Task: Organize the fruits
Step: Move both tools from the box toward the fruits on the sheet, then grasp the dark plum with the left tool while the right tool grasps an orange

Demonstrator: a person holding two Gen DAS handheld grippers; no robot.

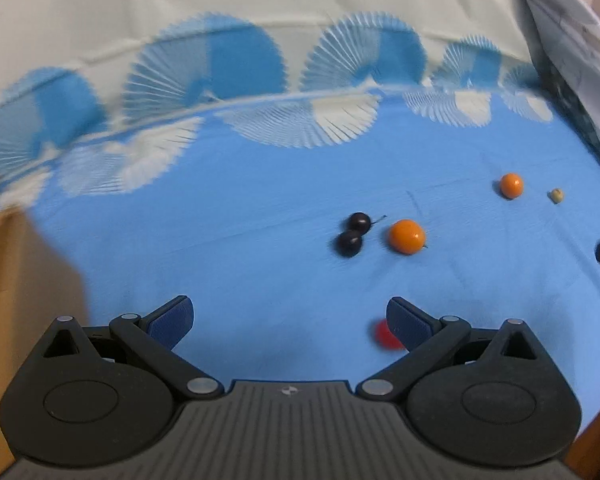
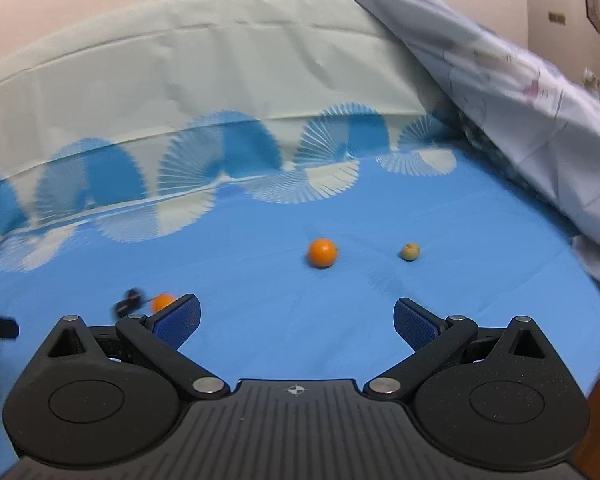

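Fruit lies scattered over a blue cloth (image 1: 260, 208) whose far border carries white and blue fan shapes. Take the big orange fruit (image 1: 407, 236) near the middle of the left wrist view as the landmark: two dark round fruits (image 1: 353, 234) sit just to its left, touching each other, one behind the other, with a thin stem sticking out from the farther one toward the landmark. Farther back and to the right of the landmark rests a second, smaller-looking orange fruit (image 1: 511, 185), and just beyond that to the right a small pale yellowish fruit (image 1: 556, 195), apart from it. Nearer than the landmark, a red fruit (image 1: 386, 335) shows blurred and half hidden behind the right-hand finger of the left gripper (image 1: 290, 320), whose blue-padded fingers stand wide apart with nothing between them. A tan box edge (image 1: 4, 264) fills the left rim of that view, well to the left of the landmark. In the right wrist view the right gripper (image 2: 298, 322) is likewise spread wide and empty above the cloth; ahead of it lie one orange fruit (image 2: 322, 253) and the pale fruit (image 2: 410, 251), well apart, while another orange fruit (image 2: 162, 302) and a blurred dark shape (image 2: 130, 300) peek out by its left finger. A pale grey patterned sheet (image 2: 520, 100) is bunched up along the right side.
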